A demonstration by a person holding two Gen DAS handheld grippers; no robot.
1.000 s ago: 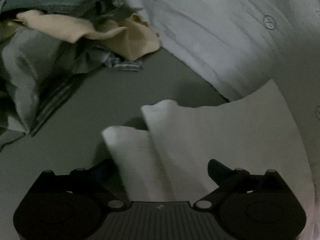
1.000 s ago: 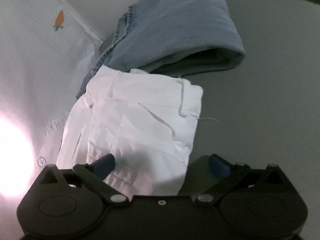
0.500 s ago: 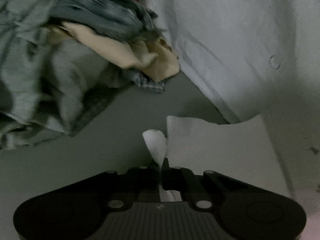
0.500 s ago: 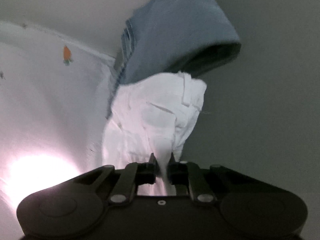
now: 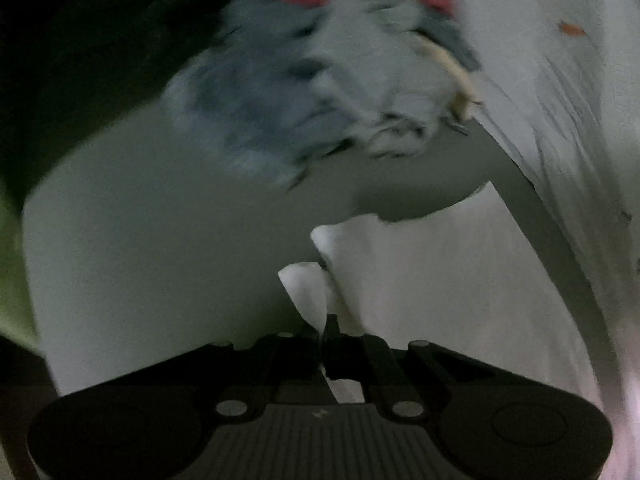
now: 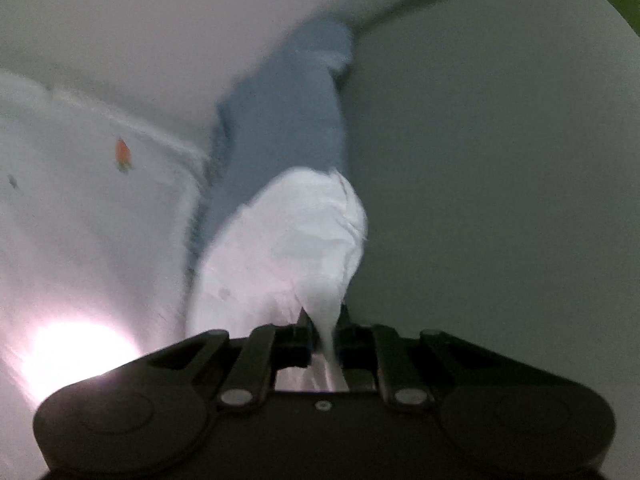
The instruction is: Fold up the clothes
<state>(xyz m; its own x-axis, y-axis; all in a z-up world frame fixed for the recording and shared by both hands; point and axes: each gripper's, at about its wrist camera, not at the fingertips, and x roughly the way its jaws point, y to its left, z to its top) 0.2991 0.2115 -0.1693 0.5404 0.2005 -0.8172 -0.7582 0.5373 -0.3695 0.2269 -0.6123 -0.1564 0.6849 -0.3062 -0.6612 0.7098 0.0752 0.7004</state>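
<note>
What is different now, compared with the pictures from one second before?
Both tongs, open a second ago, have closed on the white garment: the left tongs pinch one edge, the right tongs another. Both have carried it across the grey surface; the views are blurred. The clothes pile and blue jeans lie as before.

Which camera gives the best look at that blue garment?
The right wrist view: the blue garment runs up the middle, beyond the white cloth pinched in the right gripper. The left wrist view shows only a blurred clothes pile; I cannot find it there.
</note>
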